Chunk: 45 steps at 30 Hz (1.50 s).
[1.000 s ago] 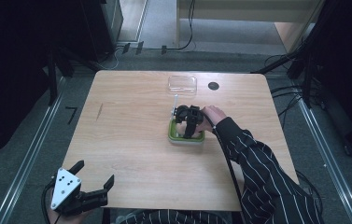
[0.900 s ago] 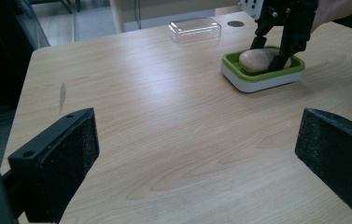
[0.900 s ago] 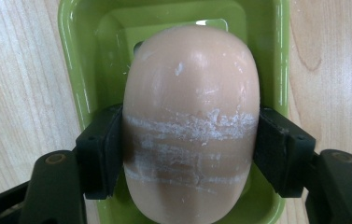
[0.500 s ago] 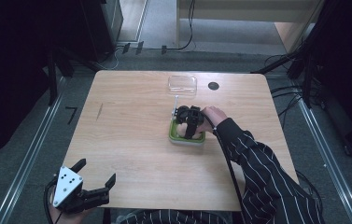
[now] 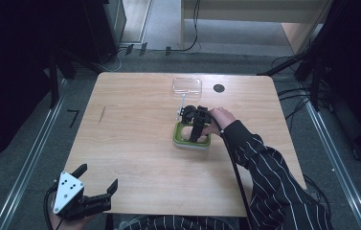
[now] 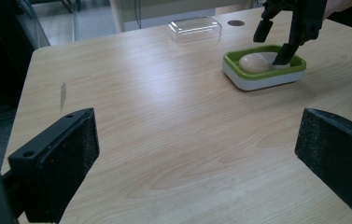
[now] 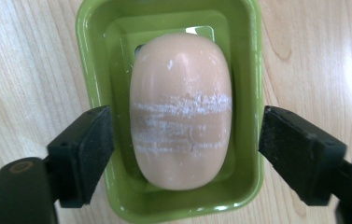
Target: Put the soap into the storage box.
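A pale, oval bar of soap (image 7: 180, 112) with whitish scuff bands lies in a green soap dish (image 7: 248, 70) on the wooden table. My right gripper (image 7: 185, 140) points down over the dish (image 5: 190, 142), open, with one black pad on each side of the soap and a gap between each pad and the bar. From the left gripper view, the soap (image 6: 254, 62) and the right gripper (image 6: 271, 46) are at the far right. My left gripper (image 5: 97, 177) is open and empty, off the table's near left corner.
A clear plastic lid (image 5: 186, 86) lies at the table's far edge, with a round black hole (image 5: 219, 88) beside it. A striped sleeve (image 5: 269, 167) crosses the right side of the table. Metal rails run along the floor on both sides.
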Tool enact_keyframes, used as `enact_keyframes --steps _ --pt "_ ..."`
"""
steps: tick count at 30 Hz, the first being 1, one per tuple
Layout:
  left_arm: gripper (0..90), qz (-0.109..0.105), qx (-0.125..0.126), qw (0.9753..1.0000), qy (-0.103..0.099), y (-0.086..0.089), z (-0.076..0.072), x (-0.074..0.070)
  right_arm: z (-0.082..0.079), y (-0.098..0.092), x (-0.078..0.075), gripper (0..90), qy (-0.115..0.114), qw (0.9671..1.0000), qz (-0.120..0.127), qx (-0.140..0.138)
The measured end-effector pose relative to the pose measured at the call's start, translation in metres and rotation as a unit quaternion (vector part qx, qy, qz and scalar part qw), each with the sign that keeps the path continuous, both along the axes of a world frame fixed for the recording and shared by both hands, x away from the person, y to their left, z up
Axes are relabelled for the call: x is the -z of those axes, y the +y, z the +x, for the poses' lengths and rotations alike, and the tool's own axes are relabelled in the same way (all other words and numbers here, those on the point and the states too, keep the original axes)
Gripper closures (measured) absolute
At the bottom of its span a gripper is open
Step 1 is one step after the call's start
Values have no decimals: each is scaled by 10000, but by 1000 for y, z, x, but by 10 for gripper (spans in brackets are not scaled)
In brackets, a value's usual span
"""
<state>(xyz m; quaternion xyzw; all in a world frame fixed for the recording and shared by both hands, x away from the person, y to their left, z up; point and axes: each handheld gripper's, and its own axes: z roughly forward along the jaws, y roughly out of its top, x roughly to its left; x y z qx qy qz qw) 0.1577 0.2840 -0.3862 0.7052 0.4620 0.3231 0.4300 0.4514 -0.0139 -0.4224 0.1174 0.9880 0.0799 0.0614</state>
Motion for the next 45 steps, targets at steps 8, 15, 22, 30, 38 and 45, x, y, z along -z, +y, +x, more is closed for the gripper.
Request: enact_keyframes --steps 8,15,22,30,38,45 --pt "0 18 126 9999 5 -3 6 0 -8 -11 -8 125 50 9994 51 347" --pt "0 0 164 9999 -2 -3 7 0 -15 -25 -11 119 48 9983 40 582" --pt "0 7 188 9998 0 -3 8 0 -23 -48 -11 120 68 9959 7 904" --pt "0 4 229 9997 -6 -5 10 0 -33 -73 -12 122 52 9929 -53 1191" --pt "0 7 289 9996 3 -6 13 0 -44 -97 -12 120 21 9873 -98 1584" --pt "0 17 321 9995 8 -7 15 0 -56 -115 -3 119 111 9832 -208 1812"
